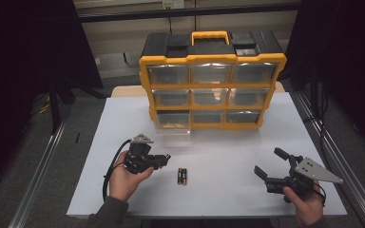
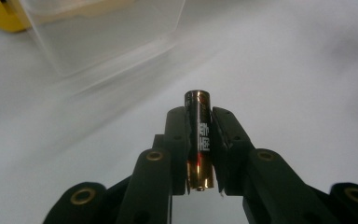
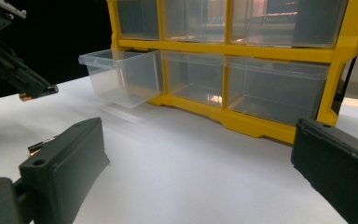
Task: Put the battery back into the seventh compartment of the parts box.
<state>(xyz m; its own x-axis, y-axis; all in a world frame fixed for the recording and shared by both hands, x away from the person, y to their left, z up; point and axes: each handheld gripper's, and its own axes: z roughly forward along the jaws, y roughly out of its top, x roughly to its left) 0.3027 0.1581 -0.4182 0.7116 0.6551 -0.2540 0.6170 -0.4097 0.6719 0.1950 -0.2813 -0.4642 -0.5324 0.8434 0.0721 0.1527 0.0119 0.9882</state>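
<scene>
My left gripper (image 1: 164, 159) is shut on a dark AA battery (image 2: 199, 140), which lies lengthwise between the pads with its copper-coloured end toward the camera. It hangs a little above the white table, left of centre. From the right gripper view, the left gripper (image 3: 37, 89) shows at the upper left with the battery's tip (image 3: 27, 97) sticking out. Two more batteries (image 1: 182, 175) lie side by side on the table just right of it. My right gripper (image 1: 269, 162) stands open near the front right with nothing between its jaws (image 3: 198, 135).
A yellow and black organizer (image 1: 212, 80) with clear drawers stands at the back of the white table (image 1: 218, 142). Its bottom-left drawer (image 1: 172, 124) is pulled out and looks empty (image 3: 121, 77). Metal rails run along both sides of the table.
</scene>
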